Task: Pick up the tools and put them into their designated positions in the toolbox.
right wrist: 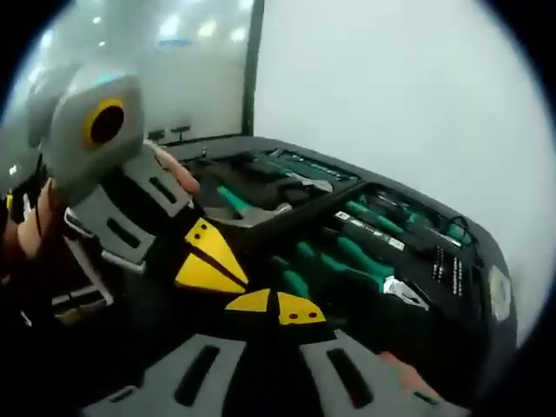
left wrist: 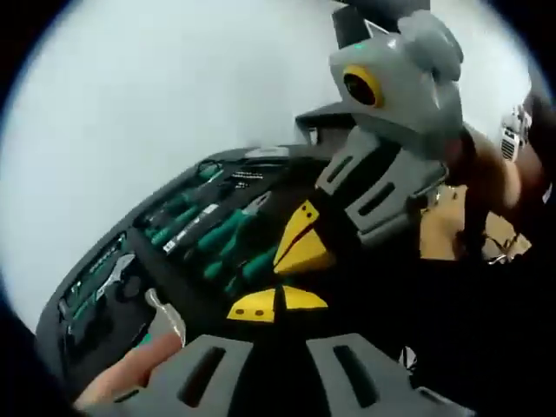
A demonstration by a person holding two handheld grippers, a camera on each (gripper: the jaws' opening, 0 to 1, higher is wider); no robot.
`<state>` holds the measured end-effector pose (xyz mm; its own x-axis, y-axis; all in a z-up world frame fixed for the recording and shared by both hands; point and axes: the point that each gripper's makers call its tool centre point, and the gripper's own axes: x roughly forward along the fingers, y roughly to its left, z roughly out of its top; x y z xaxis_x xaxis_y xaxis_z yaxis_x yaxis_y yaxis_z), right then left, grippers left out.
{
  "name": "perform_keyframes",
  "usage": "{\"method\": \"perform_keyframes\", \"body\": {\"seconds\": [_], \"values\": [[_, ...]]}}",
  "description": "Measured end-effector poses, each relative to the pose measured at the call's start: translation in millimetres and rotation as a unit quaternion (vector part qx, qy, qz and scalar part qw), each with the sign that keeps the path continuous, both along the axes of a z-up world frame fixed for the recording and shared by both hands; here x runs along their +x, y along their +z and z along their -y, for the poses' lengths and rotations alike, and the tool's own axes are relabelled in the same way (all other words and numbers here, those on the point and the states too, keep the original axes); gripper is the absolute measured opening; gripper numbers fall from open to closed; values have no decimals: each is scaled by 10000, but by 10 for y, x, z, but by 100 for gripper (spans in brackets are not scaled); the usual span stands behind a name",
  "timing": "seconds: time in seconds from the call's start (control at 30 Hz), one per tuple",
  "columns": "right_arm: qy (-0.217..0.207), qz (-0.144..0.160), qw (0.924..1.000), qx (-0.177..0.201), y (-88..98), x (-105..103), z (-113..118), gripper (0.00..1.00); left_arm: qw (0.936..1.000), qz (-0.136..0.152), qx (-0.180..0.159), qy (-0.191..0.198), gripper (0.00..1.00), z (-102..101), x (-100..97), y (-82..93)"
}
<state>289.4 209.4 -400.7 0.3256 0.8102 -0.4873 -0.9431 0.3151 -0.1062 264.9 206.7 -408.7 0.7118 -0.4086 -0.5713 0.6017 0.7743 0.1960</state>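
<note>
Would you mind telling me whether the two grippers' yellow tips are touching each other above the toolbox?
Cannot tell. In the right gripper view, the left gripper sits very close to the right gripper; no clear gap or contact shows.

Tools (left wrist: 228, 233) lie in the toolbox (left wrist: 104, 248) on the table (left wrist: 130, 104)

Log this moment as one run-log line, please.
stage: over toolbox | left tongs: shut, empty | right tongs: shut, empty | green-handled tools: seated in toolbox slots

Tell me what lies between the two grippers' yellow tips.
Nothing: in the right gripper view, the right gripper and left gripper tips nearly meet, above the toolbox.
</note>
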Motion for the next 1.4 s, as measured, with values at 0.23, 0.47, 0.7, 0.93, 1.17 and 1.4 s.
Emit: {"method": "perform_keyframes", "body": {"seconds": [0.23, 0.47, 0.7, 0.93, 1.17, 1.4], "values": [[14, -95, 9998, -177, -52, -24, 39, 0, 9978, -206, -630, 71, 0, 20, 98, -51], [-302, 41, 9953, 918, 305, 222, 370, 0, 9967, 635, -506, 60, 1, -40, 147, 156], [-2037, 551, 9585, 1919, 1227, 905, 1807, 6, 9217, 2560, -2655, 1198, 5, -865, 109, 774], [-2442, 1023, 9514, 1573, 1647, 976, 2289, 7, 9152, 2938, -2367, 1421, 6, -941, 160, 700], [-2104, 1348, 9674, 414, 1454, 896, 2266, 9, 9350, 2688, -2068, 1034, 6, -767, 123, 576], [-2179, 1497, 9644, -8, 1806, 1020, 2190, 12, 9253, 2760, -2343, 1129, 6, -872, 115, 652]]}}
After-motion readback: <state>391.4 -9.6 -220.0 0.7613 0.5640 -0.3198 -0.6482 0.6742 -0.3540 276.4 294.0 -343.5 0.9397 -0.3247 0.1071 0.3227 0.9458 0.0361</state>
